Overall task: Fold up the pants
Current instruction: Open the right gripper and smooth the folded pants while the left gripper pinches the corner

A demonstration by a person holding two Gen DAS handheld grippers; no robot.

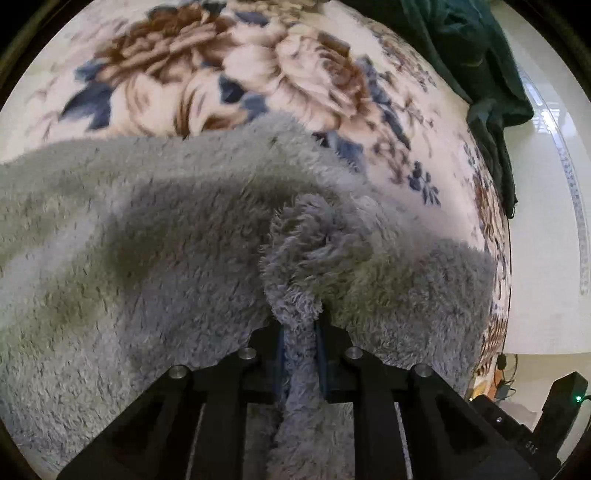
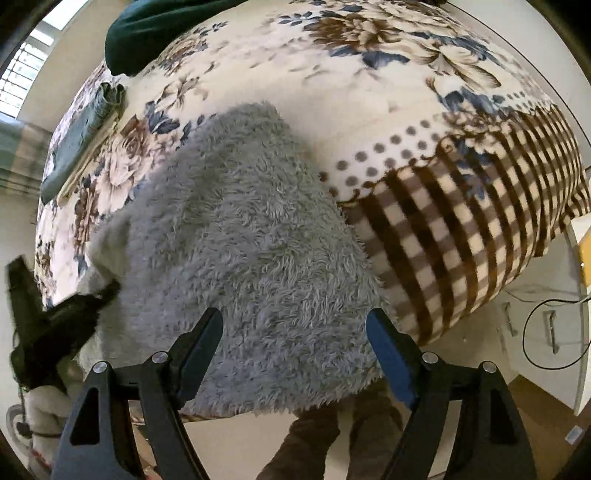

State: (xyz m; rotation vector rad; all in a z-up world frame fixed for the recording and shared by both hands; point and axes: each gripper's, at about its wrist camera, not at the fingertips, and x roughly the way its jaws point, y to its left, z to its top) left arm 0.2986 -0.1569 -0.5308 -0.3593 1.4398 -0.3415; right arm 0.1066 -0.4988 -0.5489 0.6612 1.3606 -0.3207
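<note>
Fluffy grey pants [image 1: 166, 240] lie on a floral blanket [image 1: 221, 74] on a bed. My left gripper [image 1: 301, 321] is shut on a bunched fold of the pants, which sticks up between its fingers. In the right wrist view the pants [image 2: 240, 240] reach the bed's near edge. My right gripper [image 2: 295, 325] is open and empty, just above the pants' near part. The left gripper [image 2: 74, 306] shows at the pants' left edge in that view.
A dark green garment [image 1: 480, 74] lies at the far side of the bed, also in the right wrist view [image 2: 147, 29]. A folded grey-green item [image 2: 85, 140] lies on the blanket. The blanket's checked border [image 2: 461, 229] hangs over the bed edge. A person's legs [image 2: 332, 435] stand below.
</note>
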